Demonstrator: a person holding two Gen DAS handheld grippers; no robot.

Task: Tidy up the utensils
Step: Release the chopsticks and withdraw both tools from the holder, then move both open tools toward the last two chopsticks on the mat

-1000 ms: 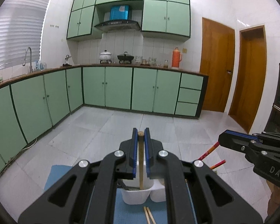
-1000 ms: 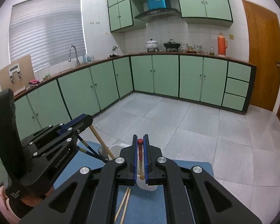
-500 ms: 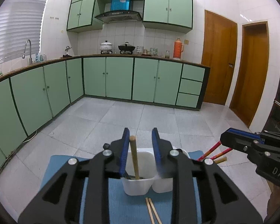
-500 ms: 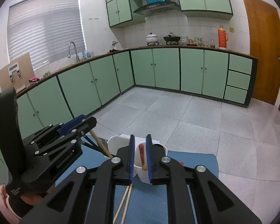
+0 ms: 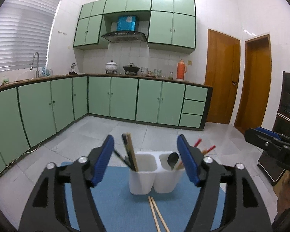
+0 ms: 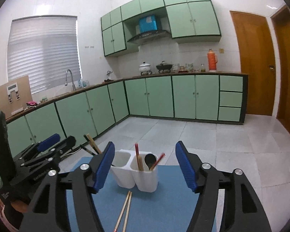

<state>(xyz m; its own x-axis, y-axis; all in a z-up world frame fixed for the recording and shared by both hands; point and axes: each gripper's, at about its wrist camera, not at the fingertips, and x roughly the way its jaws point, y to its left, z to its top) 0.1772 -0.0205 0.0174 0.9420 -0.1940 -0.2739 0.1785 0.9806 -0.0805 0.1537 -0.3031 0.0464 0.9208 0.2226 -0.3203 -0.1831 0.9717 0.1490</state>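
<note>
Both tools, left tool [image 5: 145, 161] and right tool [image 6: 144, 166], are hovering spread and empty; next is gripping the loose chopsticks [image 6: 124, 210] lying before the holder [image 6: 137, 171].

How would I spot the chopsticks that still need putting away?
Find the blue mat and the white two-cup holder standing on it. Just in front lies a pale wooden pair of chopsticks flat on the mat, unlike the utensils standing upright in the cups.
</note>
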